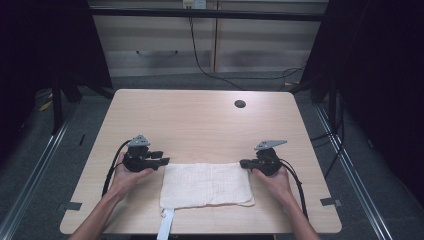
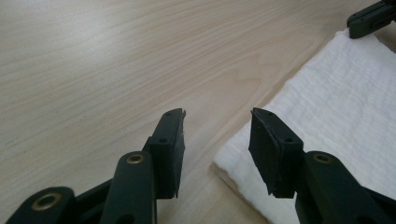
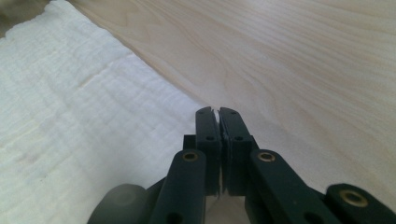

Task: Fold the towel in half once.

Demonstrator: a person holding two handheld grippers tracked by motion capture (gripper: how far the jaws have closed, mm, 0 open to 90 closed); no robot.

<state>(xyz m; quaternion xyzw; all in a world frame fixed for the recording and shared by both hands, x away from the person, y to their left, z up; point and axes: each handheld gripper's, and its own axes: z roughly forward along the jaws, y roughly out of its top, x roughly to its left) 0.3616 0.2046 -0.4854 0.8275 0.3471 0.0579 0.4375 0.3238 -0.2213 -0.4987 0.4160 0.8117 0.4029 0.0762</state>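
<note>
The near edge of the table (image 1: 200, 125) is cut off at the bottom of the high view, and a white strap (image 1: 165, 225) hanging from the cloth (image 1: 205, 184) runs out of frame there. In the right gripper view the jaws cover the cloth edge they close on; only a thin white sliver shows between the pads, so how much cloth lies between them is hard to make out.

No containers are on the table. A round hole (image 1: 240, 104) sits in the tabletop, well beyond both tools.

Left gripper (image 1: 161, 161): the jaws stand roughly half open with nothing between them. In the left gripper view (image 2: 217, 135) bare wood shows in the gap. The cloth corner (image 2: 327, 112) lies just beside and slightly under the right-hand jaw, apart from the pads.

Right gripper (image 1: 245, 163): the jaws are pressed together on the far right corner of the cloth. In the right gripper view (image 3: 218, 123) the cloth (image 3: 79, 121) spreads to the left of the jaws, with bare table to their right.

The cloth lies flat between the two tools, which face each other.
</note>
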